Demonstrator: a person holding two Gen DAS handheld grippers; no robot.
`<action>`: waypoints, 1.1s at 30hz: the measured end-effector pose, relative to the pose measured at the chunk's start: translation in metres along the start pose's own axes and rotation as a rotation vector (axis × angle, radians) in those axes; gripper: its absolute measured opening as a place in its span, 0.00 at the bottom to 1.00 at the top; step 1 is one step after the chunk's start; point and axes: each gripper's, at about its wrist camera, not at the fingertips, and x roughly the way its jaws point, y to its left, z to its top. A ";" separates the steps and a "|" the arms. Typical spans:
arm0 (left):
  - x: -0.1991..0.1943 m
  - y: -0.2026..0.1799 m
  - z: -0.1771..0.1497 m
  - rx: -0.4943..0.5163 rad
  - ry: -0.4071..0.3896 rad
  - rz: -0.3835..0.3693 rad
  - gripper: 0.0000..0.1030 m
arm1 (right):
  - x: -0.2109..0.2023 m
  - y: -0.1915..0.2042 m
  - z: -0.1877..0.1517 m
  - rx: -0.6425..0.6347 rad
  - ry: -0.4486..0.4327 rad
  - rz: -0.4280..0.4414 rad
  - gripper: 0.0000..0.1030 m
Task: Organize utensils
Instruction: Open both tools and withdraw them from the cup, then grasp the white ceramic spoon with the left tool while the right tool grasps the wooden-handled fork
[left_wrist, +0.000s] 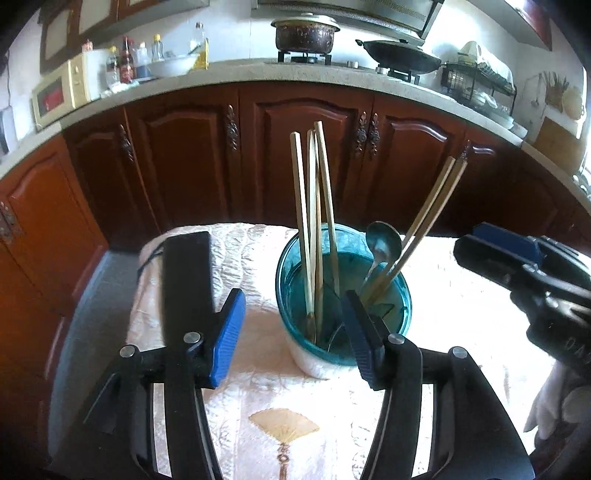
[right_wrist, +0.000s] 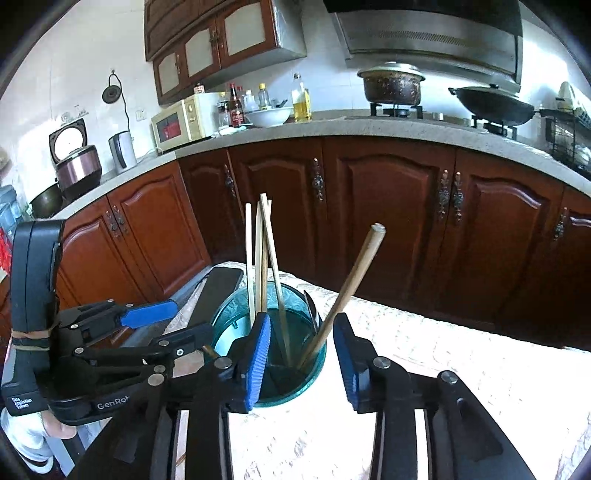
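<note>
Chopsticks (left_wrist: 308, 221) stand in a teal glass cup (left_wrist: 295, 280), the landmark here, which sits on a table covered by a pale embroidered cloth (left_wrist: 258, 369). Three of them lean close together at the cup's left side, nearly upright; a second pair (left_wrist: 424, 221) tilts out over the cup's right rim. A metal spoon (left_wrist: 382, 243) rests bowl-up inside the cup, between the two groups and touching the tilted pair.

Left of the cup, on the cloth, lies a long flat black object (left_wrist: 184, 280); what it is cannot be told.

In the left wrist view, the left tool (left_wrist: 293, 343) hangs just in front of the cup with its blue pads spread wide. One pad is left of the cup; the other overlaps the cup's near right rim in the picture. Nothing is gripped between them. No earlier picture bears on how it got there.

In the right wrist view, the right tool (right_wrist: 301, 354) is also just in front of the cup, its pads partly apart, one at each side of the near rim. The tilted chopsticks rise from the cup through the gap in the picture, but the pads do not press on them, so this tool holds nothing.

Beyond the cup runs a row of dark red wooden cabinets (left_wrist: 303, 155) under a pale counter.
</note>
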 end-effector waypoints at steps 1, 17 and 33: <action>-0.003 -0.001 -0.002 0.005 -0.006 0.004 0.52 | -0.004 0.000 -0.001 0.002 -0.005 -0.006 0.37; -0.043 -0.034 -0.017 0.047 -0.059 0.006 0.53 | -0.054 -0.013 -0.025 0.026 0.000 -0.166 0.42; -0.049 -0.069 -0.030 0.114 -0.055 -0.006 0.54 | -0.084 -0.038 -0.049 0.061 0.022 -0.276 0.51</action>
